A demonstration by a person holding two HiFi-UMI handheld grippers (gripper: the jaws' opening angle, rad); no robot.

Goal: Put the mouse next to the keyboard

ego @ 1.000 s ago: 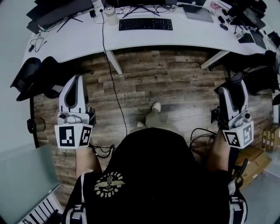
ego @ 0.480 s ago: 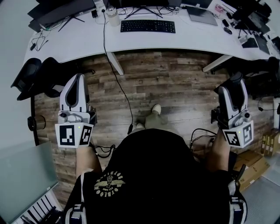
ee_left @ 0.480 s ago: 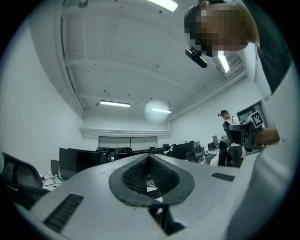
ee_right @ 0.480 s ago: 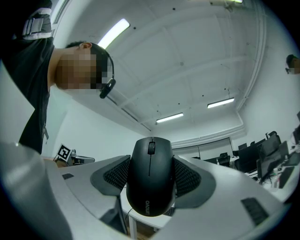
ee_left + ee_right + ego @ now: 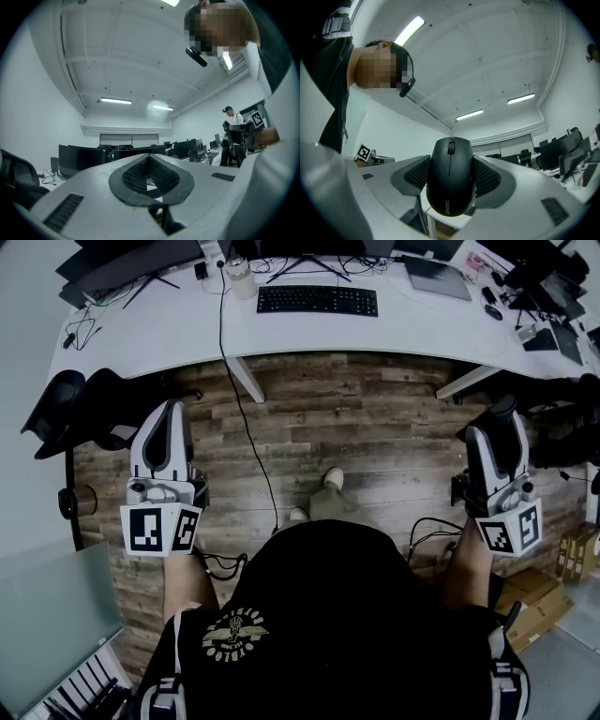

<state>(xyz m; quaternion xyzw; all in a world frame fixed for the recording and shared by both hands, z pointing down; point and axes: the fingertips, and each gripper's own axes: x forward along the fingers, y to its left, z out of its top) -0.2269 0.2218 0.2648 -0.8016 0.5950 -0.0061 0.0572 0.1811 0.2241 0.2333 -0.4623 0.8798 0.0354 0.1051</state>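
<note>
Wood-plank floor (image 5: 375, 446) lies under me, and I stand well back from the white worktop (image 5: 422, 324). Nearest, my two claws hang at my sides. My left claw (image 5: 166, 418) has its pads pressed together with nothing between them. My right claw (image 5: 506, 418) is clamped on the mouse (image 5: 451, 180), gripping it by both flanks, its wheel end pointing out past the tips. Farther off, a dark cable (image 5: 246, 418) runs across the floor up to the worktop. The keyboard (image 5: 317, 300) lies on the far part of the worktop, ahead and to the left of my right claw and well apart from it.

I judge this to be the carry. I should step in around the cable and hold the squeeze even so the rounded shell does not slip. Then I should lower the mouse flat onto the bare patch just right of the keyboard, wheel end facing far, before loosening.
</note>
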